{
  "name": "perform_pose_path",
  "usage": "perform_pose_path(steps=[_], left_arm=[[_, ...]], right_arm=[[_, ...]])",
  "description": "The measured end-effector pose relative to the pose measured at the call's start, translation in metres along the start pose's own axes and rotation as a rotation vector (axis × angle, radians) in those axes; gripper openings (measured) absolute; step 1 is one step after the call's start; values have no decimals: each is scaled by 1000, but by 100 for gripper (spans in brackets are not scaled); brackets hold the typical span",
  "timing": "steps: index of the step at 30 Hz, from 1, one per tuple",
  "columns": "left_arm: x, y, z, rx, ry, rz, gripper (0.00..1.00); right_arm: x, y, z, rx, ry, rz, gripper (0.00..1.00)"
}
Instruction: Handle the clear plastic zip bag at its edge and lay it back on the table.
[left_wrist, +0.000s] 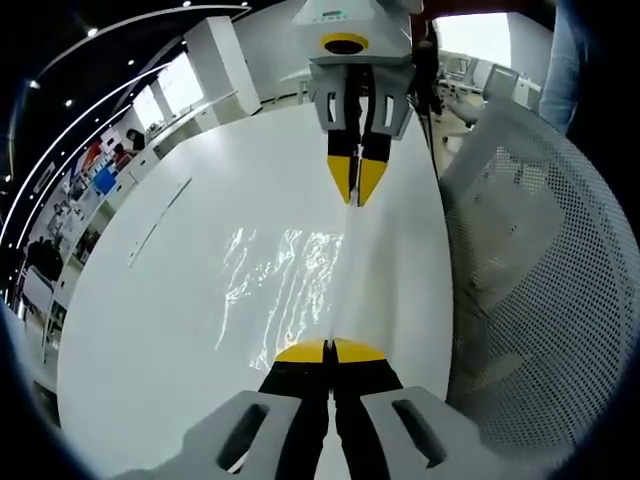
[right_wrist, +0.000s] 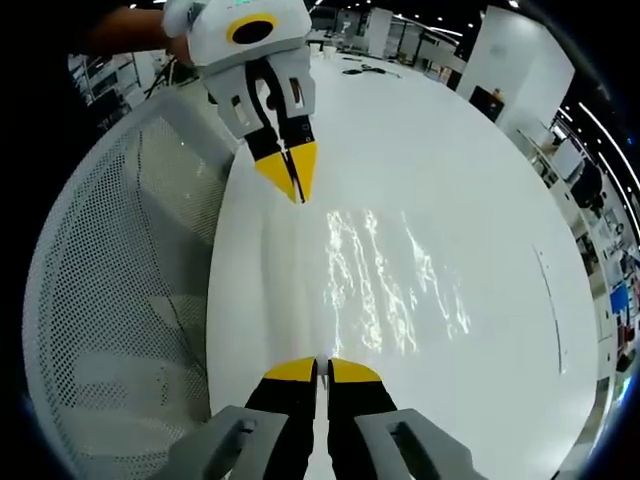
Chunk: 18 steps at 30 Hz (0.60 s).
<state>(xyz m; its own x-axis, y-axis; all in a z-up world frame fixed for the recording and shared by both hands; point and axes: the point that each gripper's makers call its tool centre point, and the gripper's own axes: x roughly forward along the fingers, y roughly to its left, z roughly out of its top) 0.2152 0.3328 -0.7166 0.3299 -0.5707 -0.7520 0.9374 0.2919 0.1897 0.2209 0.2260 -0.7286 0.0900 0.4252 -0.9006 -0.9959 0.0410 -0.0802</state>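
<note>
The clear plastic zip bag (left_wrist: 285, 290) stretches between both grippers over the white table (left_wrist: 140, 330), showing mostly as bright glints. My left gripper (left_wrist: 328, 350) is shut on the bag's near edge in the left gripper view. The right gripper (left_wrist: 355, 192) faces it from the far end, shut on the opposite end of that edge. In the right gripper view the right gripper (right_wrist: 322, 368) pinches the bag (right_wrist: 385, 285) at the bottom, and the left gripper (right_wrist: 296, 186) clamps it at the top. The edge runs taut and straight between them. I cannot tell whether the sheet touches the table (right_wrist: 480, 170).
A grey mesh chair back (left_wrist: 540, 270) stands close against the table's edge, beside both grippers, also seen as the chair (right_wrist: 120, 290). A thin dark line (left_wrist: 160, 222) marks the tabletop farther out. Office desks and windows lie beyond. A person's arm (right_wrist: 130, 30) holds the left gripper.
</note>
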Motion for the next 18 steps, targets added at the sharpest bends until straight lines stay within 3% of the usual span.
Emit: perform_pose_path(steps=[10,18], left_arm=[[1,-5,0,14,1,-10,0],[4,-5,2,66,-10,5,0]], right_arm=[[-1,1,0,33,-16,0,0],[0,1,-4,-13,-24,-17,0]])
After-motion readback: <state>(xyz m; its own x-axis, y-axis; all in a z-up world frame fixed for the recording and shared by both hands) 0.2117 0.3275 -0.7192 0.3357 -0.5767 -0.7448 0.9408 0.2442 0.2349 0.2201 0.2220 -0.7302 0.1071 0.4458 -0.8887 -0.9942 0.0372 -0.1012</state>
